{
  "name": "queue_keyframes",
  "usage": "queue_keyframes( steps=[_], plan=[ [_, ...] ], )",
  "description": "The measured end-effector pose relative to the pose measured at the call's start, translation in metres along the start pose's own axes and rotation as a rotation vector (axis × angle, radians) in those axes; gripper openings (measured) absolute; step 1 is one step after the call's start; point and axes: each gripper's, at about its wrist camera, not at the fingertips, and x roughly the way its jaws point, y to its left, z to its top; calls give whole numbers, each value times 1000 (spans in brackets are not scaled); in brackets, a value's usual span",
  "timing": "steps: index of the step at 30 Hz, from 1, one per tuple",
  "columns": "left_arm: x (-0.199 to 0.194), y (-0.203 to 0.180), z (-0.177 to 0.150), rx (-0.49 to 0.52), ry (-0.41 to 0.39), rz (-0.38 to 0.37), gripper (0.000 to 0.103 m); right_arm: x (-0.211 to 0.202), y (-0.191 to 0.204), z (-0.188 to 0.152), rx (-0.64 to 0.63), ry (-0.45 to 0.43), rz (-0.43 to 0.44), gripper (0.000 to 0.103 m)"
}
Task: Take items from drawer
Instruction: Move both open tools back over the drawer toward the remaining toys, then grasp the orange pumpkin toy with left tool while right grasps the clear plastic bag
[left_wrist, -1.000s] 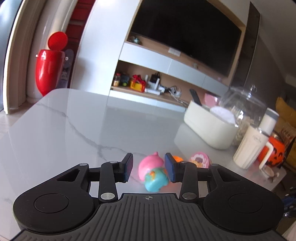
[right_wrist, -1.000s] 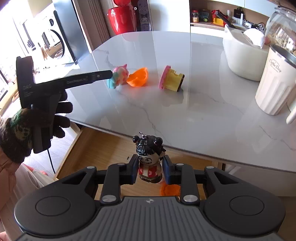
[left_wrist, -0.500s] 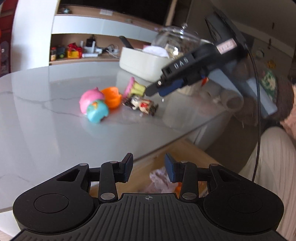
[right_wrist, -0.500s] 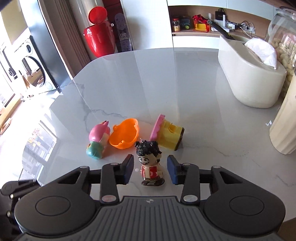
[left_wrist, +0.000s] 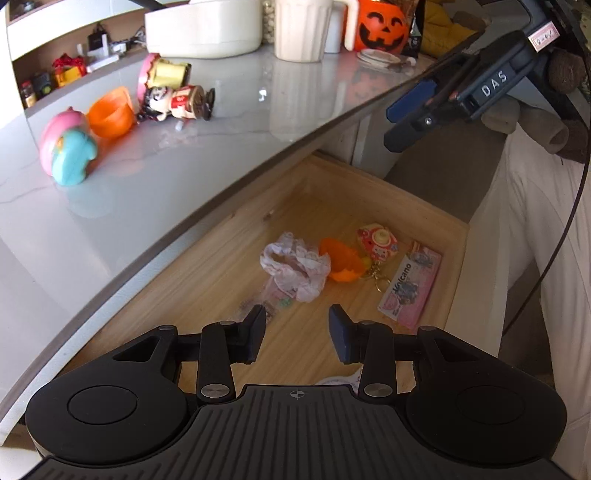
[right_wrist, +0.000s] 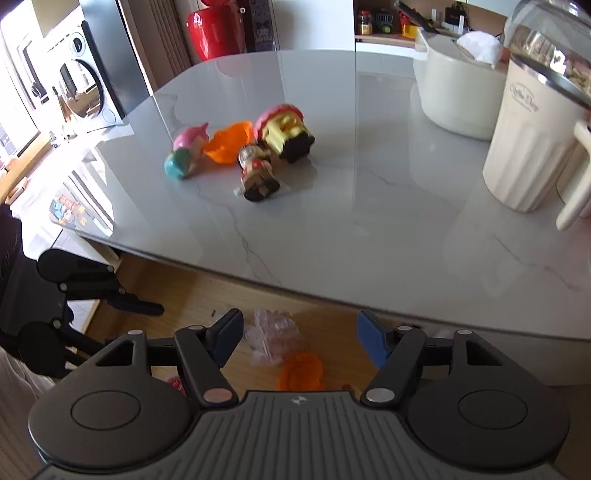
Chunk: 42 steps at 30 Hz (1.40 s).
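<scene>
Your right gripper (right_wrist: 299, 341) has just been opening, with nothing between its jaws now; the doll figure (right_wrist: 256, 171) it carried a second ago lies toppled on the table (right_wrist: 369, 184), mid-frame. Your left gripper (left_wrist: 297, 332), half open and empty, now points into the drawer (left_wrist: 456, 280), where the crumpled wrapper (left_wrist: 295, 264) lies centre-frame, likely next.

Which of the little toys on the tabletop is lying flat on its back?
The black-haired doll in red, lying beside the orange half-shell. The pink-and-teal toy and the pink-and-yellow toy are different shapes and colours.
</scene>
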Motion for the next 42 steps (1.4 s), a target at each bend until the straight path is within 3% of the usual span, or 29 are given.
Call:
queue_keyframes(
  steps=[3, 6, 8, 10, 14, 17, 19, 20, 23, 26, 30, 35, 37, 42],
  plan=[
    [12, -15, 8, 91, 55, -3, 41, 12, -12, -25, -25, 1, -60, 69],
    [27, -29, 14, 198, 166, -72, 42, 21, -34, -39, 67, 9, -17, 72],
    [41, -37, 20, 245, 255, -79, 42, 26, -45, -41, 116, 28, -14, 72],
    [51, -46, 24, 287, 278, -83, 42, 24, -51, -41, 133, 10, -16, 74],
    [70, -55, 36, 253, 259, -76, 42, 18, -61, -38, 183, -32, -1, 80],
    [79, -56, 42, 200, 193, 51, 42, 12, -66, -39, 201, -47, -8, 83],
    [81, -60, 43, 205, 137, 166, 42, 11, -71, -42, 209, -42, -11, 83],
    [81, -63, 43, 222, 120, 188, 42, 11, -73, -44, 212, -38, -13, 83],
    [77, -66, 44, 223, 92, 130, 42, 12, -77, -47, 221, -29, -22, 83],
    [90, -66, 54, 133, 160, 12, 42, 11, -81, -48, 238, -28, -13, 83],
    [111, -78, 60, 196, 191, 63, 42, 9, -81, -46, 249, -42, -5, 83],
    [125, -89, 54, 355, 241, 43, 43, 8, -81, -46, 249, -42, -3, 84],
    [128, -87, 52, 365, 264, 55, 43, 9, -83, -46, 258, -38, 0, 84],
    [131, -89, 47, 441, 234, 80, 42, 10, -82, -45, 259, -34, 8, 84]
  ],
)
